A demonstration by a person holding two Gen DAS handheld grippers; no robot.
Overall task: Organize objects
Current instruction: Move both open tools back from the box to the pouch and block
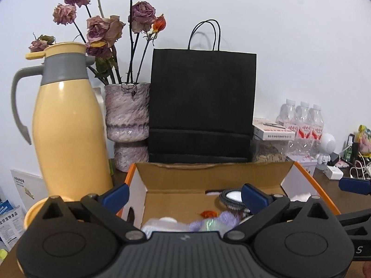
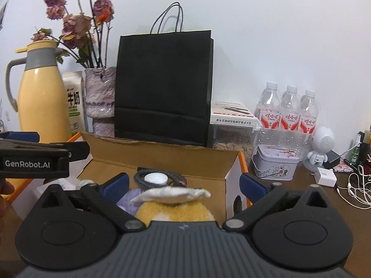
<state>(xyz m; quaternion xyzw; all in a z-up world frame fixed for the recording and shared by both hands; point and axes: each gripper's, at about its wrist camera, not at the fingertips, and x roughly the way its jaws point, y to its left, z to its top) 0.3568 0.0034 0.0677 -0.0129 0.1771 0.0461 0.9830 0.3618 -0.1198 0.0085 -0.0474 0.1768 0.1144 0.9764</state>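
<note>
Plush toy (image 2: 174, 208) between right gripper (image 2: 183, 185) (open)

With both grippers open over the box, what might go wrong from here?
1. The vase of dried flowers stands close behind the box; a bump could tip it.
2. The cable coiled in the box may snag the jaws.
3. The plush toy lies very close under the right gripper, which makes aiming hard.

At the left of your frame stands a yellow flask (image 2: 40, 99), with a milk carton (image 2: 74, 102) just beside it. A vase (image 1: 127, 125) of dried roses (image 1: 102, 29) touches the black paper bag (image 2: 163, 85) at centre. On the right, three water bottles (image 2: 287, 110) stand behind a tin (image 2: 274, 165), perhaps floral.
</note>
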